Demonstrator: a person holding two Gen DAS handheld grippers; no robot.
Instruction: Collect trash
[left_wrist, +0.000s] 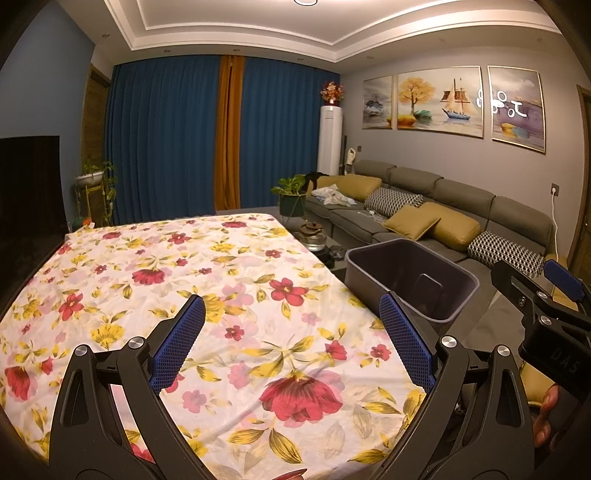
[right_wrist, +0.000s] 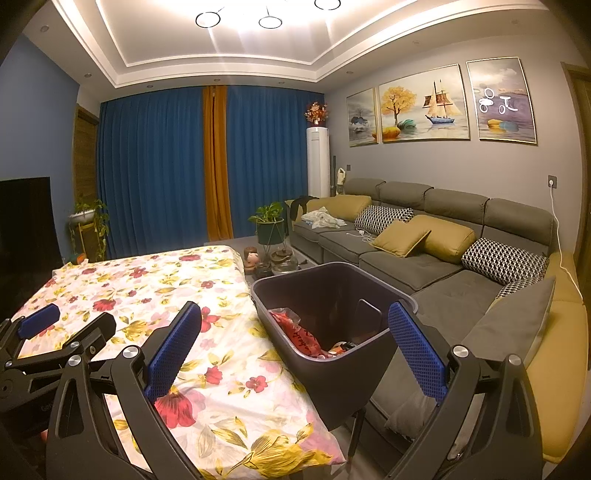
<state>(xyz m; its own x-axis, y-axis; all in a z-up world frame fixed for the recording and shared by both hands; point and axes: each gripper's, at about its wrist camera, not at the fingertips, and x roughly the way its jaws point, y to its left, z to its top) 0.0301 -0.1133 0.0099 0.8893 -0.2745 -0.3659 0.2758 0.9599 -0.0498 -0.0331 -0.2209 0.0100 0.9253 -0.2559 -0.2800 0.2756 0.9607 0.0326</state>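
Trash already sits in the bin: a red wrapper and some dark bits that are hard to make out. The bin hangs just beside the right edge of the flowered desk. Your left tongs and right tongs are both wide open and hold nothing. The desk top looks bare, so the job seems almost done. Next, look around for more trash before you reach.

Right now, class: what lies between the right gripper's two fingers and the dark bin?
Nothing: in the right wrist view, the open right gripper frames the bin directly, bare floral cloth beside it.
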